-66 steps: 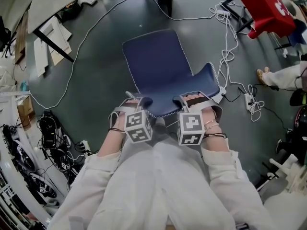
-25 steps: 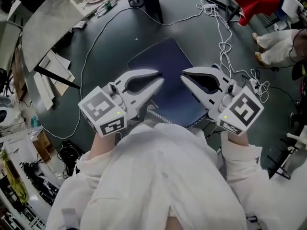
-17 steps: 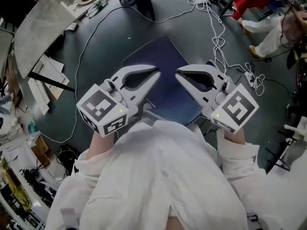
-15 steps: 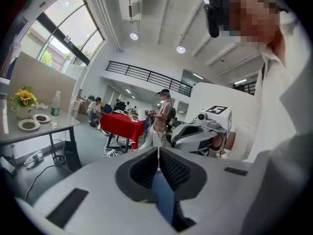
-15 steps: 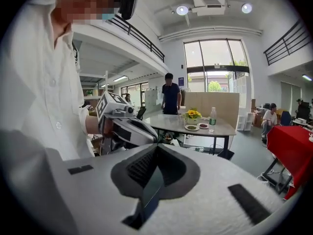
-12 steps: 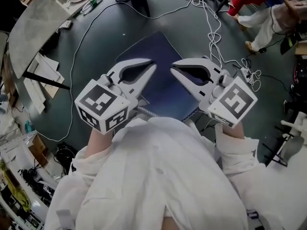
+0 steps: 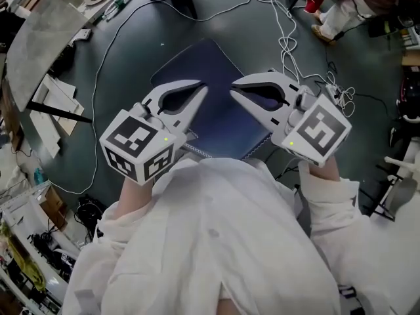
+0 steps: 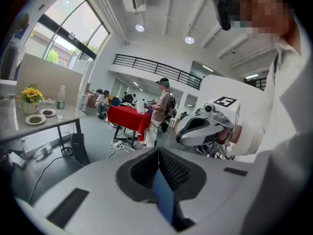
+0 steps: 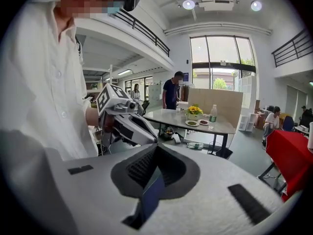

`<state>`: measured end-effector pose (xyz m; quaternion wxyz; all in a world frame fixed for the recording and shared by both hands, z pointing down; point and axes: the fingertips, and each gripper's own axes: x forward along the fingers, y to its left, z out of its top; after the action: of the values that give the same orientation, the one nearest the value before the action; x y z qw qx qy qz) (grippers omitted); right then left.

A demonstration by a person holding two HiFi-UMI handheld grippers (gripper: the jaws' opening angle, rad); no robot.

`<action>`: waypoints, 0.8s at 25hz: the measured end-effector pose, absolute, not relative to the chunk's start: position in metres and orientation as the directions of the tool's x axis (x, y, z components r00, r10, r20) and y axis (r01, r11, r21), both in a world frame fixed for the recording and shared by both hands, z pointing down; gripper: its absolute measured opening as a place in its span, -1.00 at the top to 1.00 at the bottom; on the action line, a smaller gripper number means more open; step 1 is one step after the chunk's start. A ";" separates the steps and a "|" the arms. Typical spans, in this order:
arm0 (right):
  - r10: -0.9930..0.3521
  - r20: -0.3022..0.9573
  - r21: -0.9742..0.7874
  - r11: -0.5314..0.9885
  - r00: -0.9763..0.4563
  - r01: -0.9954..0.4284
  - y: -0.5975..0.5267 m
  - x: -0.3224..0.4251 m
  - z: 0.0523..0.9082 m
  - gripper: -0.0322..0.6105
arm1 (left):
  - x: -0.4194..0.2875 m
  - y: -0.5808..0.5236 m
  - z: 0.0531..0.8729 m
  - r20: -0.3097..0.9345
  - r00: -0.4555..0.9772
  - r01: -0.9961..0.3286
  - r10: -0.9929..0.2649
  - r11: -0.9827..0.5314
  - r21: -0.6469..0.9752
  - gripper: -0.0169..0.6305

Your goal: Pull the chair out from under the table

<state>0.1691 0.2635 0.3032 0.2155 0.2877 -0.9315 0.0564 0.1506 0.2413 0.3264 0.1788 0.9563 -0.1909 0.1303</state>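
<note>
Left gripper: I am holding it (image 7: 201, 87) up in front of my chest with the jaws pressed together and pinching nothing. The blue sliver showing behind the tips in the left gripper view (image 8: 158, 152) is, I judge, the chair seen through the gap.
Right gripper: I am carrying it (image 7: 234, 88) at about the same height, also closed tight and empty. The right gripper view (image 9: 156, 148) shows the same blue sliver behind the meeting tips.
Pair: both are angling inward, tips near each other but apart, and hanging above the chair rather than touching it. I judge I am keeping them closed and lifted because neither has a hold on the chair right now.
Chair: the blue chair (image 7: 210, 64) is standing on the dark floor just below and ahead of the tips. It is well apart from the table and not under it.
Table: the grey-topped table (image 7: 39, 31) is sitting off at the head view's upper left, with a plate and yellow flowers (image 9: 194, 110) on it.
Cables: a white cable (image 7: 105, 64) is trailing across the floor between table and chair, and a tangle of white cables (image 7: 289, 25) is lying on the chair's other side. Both are worth watching if the chair rolls again.
Task standing: judging from how the chair is sitting in the open, I am reading the pull as done.
</note>
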 end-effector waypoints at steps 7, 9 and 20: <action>-0.556 0.421 0.040 0.800 -0.716 -0.598 0.268 0.175 0.304 0.89 | 0.163 0.254 0.329 0.331 0.888 -0.415 -0.318 -0.864 0.285 0.89; -0.592 0.390 0.033 0.774 -0.705 -0.632 0.266 0.176 0.301 0.89 | 0.159 0.257 0.330 0.348 0.878 -0.432 -0.329 -0.857 0.281 0.89; -0.692 0.310 0.024 0.691 -0.652 -0.723 0.262 0.167 0.288 0.89 | 0.147 0.260 0.321 0.326 0.875 -0.452 -0.358 -0.843 0.290 0.89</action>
<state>0.1674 0.2619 0.2881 0.1488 0.3898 -0.9074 0.0508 0.1474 0.2601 0.3212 0.1815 0.9512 -0.2129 0.1305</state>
